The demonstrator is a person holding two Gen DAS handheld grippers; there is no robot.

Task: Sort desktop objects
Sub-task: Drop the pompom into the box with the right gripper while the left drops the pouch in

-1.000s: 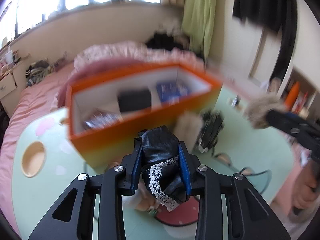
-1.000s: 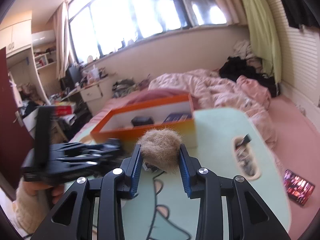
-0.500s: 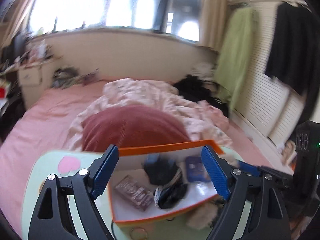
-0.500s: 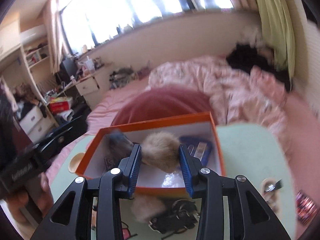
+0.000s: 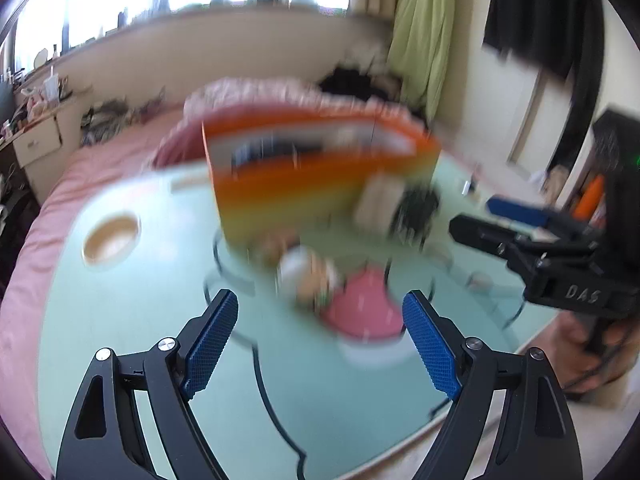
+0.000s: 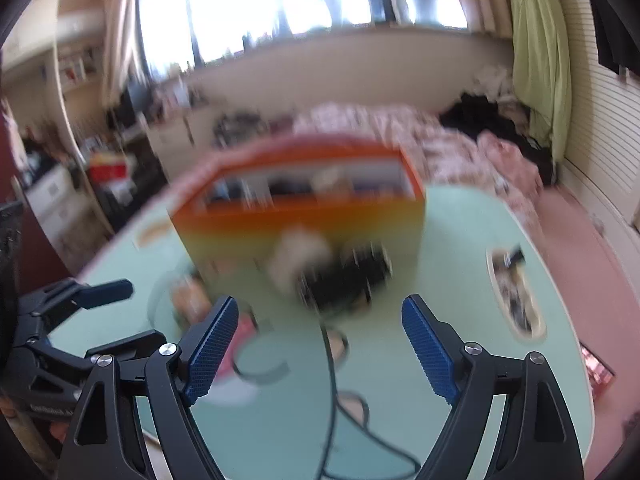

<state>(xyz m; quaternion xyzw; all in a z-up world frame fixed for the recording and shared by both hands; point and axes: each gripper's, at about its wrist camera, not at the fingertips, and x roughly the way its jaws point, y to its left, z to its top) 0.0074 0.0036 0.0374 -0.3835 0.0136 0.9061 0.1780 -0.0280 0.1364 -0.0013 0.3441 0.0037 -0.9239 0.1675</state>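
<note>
An orange box (image 5: 312, 172) stands on the pale green table (image 5: 120, 320), blurred by motion; dark items show inside it. It also shows in the right wrist view (image 6: 304, 216). In front of it lie a small doll-like figure (image 5: 308, 272), a pale furry ball (image 6: 300, 260) and a black tangled object (image 6: 348, 276). My left gripper (image 5: 320, 344) is open and empty, back from the box above the table. My right gripper (image 6: 320, 348) is open and empty too. Each gripper shows in the other's view: right (image 5: 516, 216), left (image 6: 96, 292).
A round tan recess (image 5: 112, 236) sits in the table's left side, an oval recess with small items (image 6: 516, 292) on its right. A pink patch (image 5: 364, 312) and a black cable (image 6: 332, 372) lie on the table. A pink bed (image 6: 420, 140) is behind.
The left gripper let go of the black lace item into the box and the right let go of the furry ball. Both have opened and pulled back from the box.
</note>
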